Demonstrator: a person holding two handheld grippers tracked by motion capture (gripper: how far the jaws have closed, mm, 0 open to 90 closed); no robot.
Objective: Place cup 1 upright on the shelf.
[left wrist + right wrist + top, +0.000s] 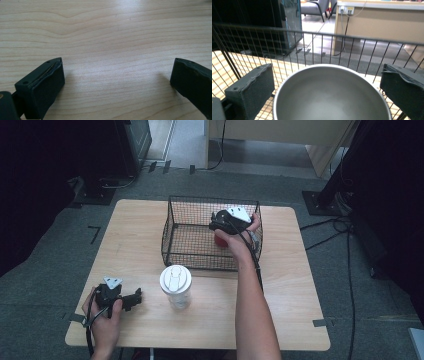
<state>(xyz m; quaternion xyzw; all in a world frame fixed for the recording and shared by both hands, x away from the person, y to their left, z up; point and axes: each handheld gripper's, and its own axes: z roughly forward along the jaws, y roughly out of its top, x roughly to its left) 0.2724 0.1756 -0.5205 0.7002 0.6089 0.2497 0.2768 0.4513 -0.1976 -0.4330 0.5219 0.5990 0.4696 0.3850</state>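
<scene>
Item: bowl (332,95), red outside, steel inside, resting in wire basket (172,245). It sat between my right gripper (329,85) fingers, spread wide, untouched. Left gripper (117,82) wide, empty, well apart.

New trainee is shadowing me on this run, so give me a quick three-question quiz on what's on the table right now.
1. True or false: the right gripper has its fingers open around the bowl.
2. Where does the bowl sit? A) on the bare table B) inside the wire basket C) on the floor
3. Which thing stands between the left gripper and the basket?

Key: 1 true. 2 B. 3 the clear cup with a white lid.
</scene>
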